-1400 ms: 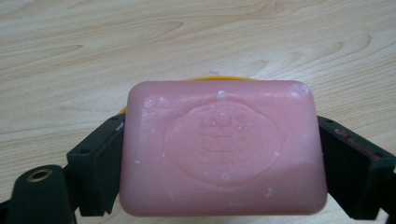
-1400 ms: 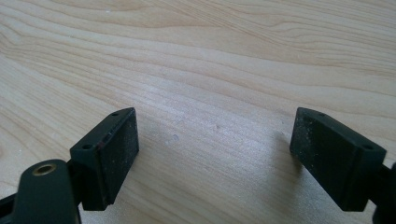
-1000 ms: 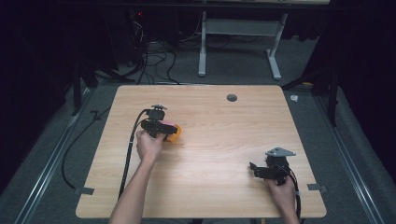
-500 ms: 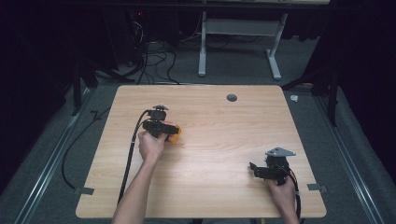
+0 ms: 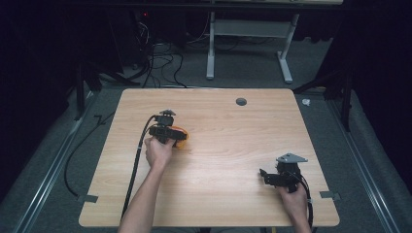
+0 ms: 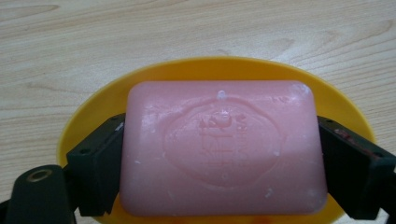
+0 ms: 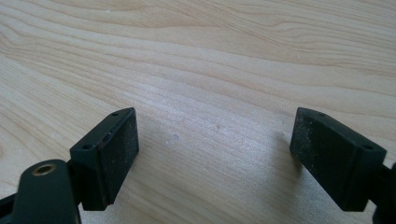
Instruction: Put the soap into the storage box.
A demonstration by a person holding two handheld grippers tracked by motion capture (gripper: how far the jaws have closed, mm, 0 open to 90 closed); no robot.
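Observation:
A pink bar of soap (image 6: 224, 158) with an embossed stamp lies in a yellow oval dish (image 6: 210, 70). My left gripper (image 6: 222, 128) is shut on the soap, one black jaw pressed against each short end. From the high view, that gripper (image 5: 167, 131) sits over the dish (image 5: 181, 140) left of the table's middle, and the soap is hidden beneath it. My right gripper (image 7: 215, 126) is open above bare wood with nothing between its jaws. It is held near the front right corner (image 5: 268, 175).
The wooden table (image 5: 218, 121) has a round cable hole (image 5: 241, 101) near its far edge. A black cable (image 5: 138, 160) runs from the left gripper along the forearm. Beyond the table stands a white desk frame (image 5: 248, 48) among floor cables.

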